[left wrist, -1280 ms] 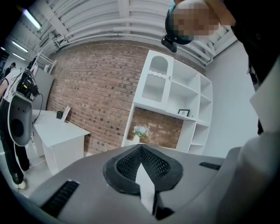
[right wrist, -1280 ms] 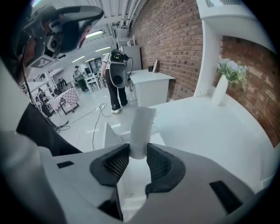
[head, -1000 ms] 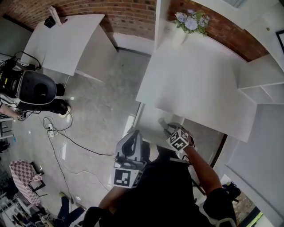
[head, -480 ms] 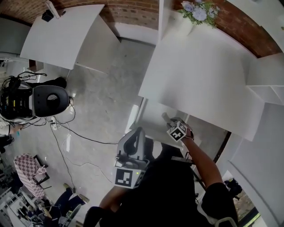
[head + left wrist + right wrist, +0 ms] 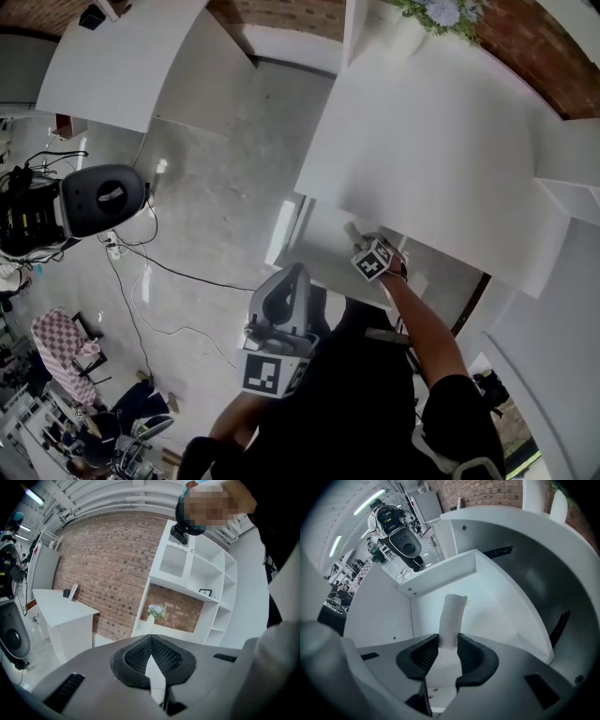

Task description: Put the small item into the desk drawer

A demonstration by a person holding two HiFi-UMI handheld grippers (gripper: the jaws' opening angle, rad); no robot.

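The right claw (image 5: 449,641), clamped on the small white roll (image 5: 452,613), has pushed forward so the roll now hangs inside the open white desk drawer (image 5: 440,576) beneath it, seemingly ready for release.

the drawer (image 5: 311,248) stands pulled out from under the near edge of the desk (image 5: 431,141), at the desk's left end. the right gripper (image 5: 449,645) reaches into the drawer from the person's side, with the small item (image 5: 452,616) clamped between its jaws, above the drawer's bottom and short of its far wall. the left gripper (image 5: 292,281) hangs nearer the person, left of and before the drawer, jaws together. a vase of flowers (image 5: 441,11) stands at the desk's back. shelves (image 5: 572,183) lie right of the desk. a second desk (image 5: 122,56) stands far left, with a machine (image 5: 103,197) and cables (image 5: 159,272) on the floor (image 5: 225,169) before it.
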